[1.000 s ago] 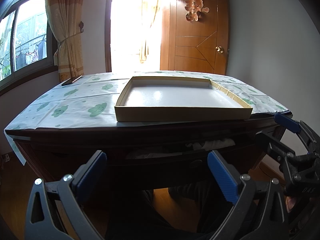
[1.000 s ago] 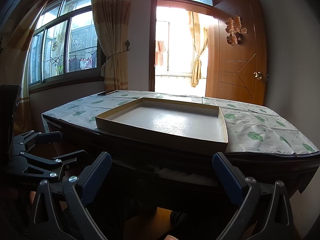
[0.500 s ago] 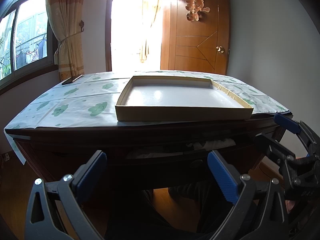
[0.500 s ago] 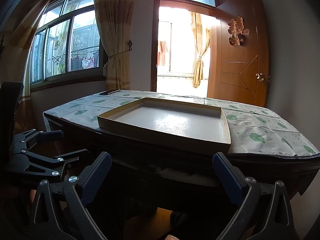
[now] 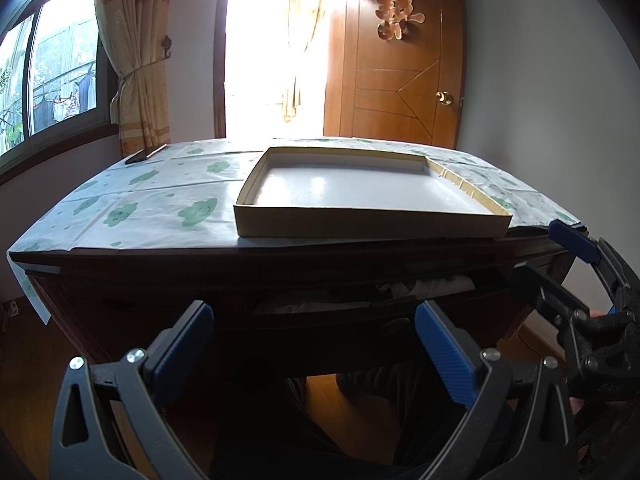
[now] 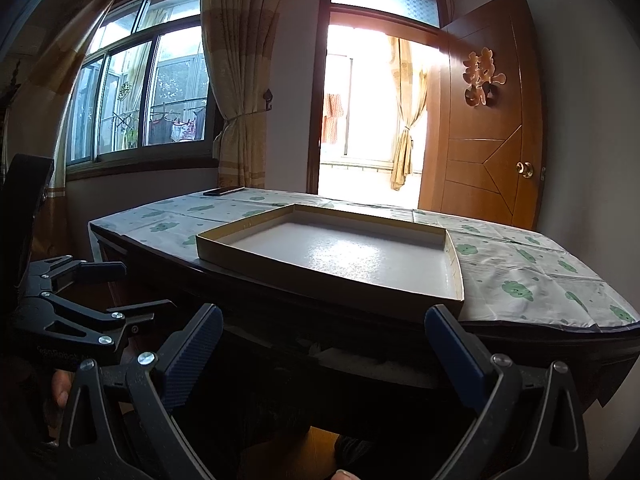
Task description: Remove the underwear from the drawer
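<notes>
peeking pale underwear inside dim drawer

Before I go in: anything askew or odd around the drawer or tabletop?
Only the drawer: it sits partly open under the table edge with pale cloth bunched up in the gap. The shallow box lies flat and empty.

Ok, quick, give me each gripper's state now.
Left gripper: open, holding nothing, in front of the dark wooden drawer.
Right gripper: open, holding nothing.

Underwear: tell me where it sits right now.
In the left wrist view the underwear lies as pale cloth in the partly open drawer, under the table edge below the tray.
</notes>
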